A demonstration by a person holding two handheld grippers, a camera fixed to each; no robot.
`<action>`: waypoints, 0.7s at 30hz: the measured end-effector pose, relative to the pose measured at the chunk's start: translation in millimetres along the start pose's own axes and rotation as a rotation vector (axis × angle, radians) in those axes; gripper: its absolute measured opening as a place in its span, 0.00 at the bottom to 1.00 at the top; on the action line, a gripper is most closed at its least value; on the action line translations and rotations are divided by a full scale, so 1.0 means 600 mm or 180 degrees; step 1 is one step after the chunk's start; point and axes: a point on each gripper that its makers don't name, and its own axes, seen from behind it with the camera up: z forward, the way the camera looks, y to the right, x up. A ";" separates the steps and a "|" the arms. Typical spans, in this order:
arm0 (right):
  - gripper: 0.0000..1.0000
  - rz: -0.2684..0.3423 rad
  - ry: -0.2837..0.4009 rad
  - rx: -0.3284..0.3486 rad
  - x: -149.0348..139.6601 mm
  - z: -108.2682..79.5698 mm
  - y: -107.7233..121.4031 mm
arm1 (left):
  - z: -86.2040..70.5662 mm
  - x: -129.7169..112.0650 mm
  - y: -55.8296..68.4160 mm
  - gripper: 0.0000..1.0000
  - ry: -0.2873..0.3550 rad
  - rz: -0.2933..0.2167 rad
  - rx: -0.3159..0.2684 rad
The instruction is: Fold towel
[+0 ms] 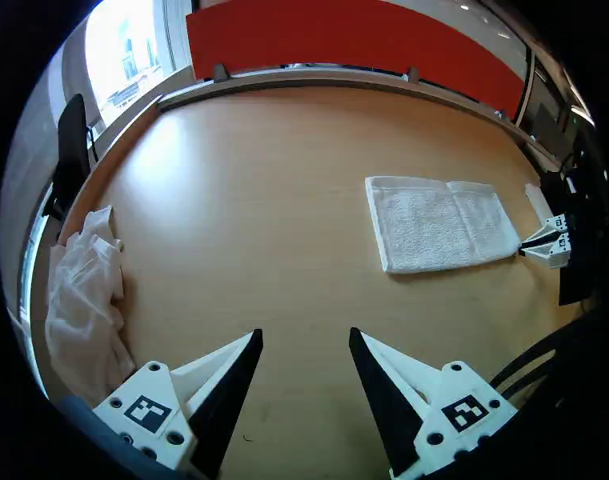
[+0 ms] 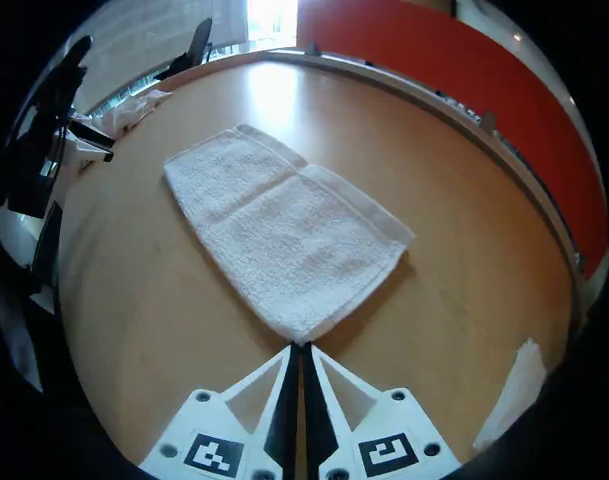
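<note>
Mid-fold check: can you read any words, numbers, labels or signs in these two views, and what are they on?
No readable text anywhere.
Left tongs: square black-and-white marker patterns, no letters or digits.
Right tongs: same kind of markers, no letters or digits.
Towel: plain white, no tag or print visible.

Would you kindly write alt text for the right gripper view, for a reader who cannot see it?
A folded white towel lies on a wooden table, its near corner at the closed tips of the right gripper.
</note>
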 end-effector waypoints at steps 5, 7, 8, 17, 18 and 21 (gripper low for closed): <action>0.06 -0.0029 0.0065 -0.0028 0.015 -0.010 0.002 | 0.000 0.003 0.000 0.79 0.0006 0.0000 -0.0001; 0.06 -0.0040 0.0100 -0.0038 0.024 -0.015 0.003 | 0.001 0.004 0.000 0.79 0.0010 0.0004 -0.0001; 0.06 -0.0044 0.0118 -0.0044 0.029 -0.018 0.004 | 0.001 0.005 0.000 0.79 0.0012 0.0007 -0.0001; 0.06 -0.0132 0.0378 -0.0156 0.098 -0.059 0.016 | 0.000 0.009 0.001 0.79 0.0019 0.0006 -0.0002; 0.06 -0.0153 0.0407 -0.0176 0.107 -0.065 0.019 | 0.000 0.010 0.002 0.79 0.0022 0.0005 -0.0002; 0.06 -0.0217 0.0471 -0.0214 0.128 -0.080 0.024 | -0.001 0.014 0.003 0.79 0.0036 0.0008 -0.0005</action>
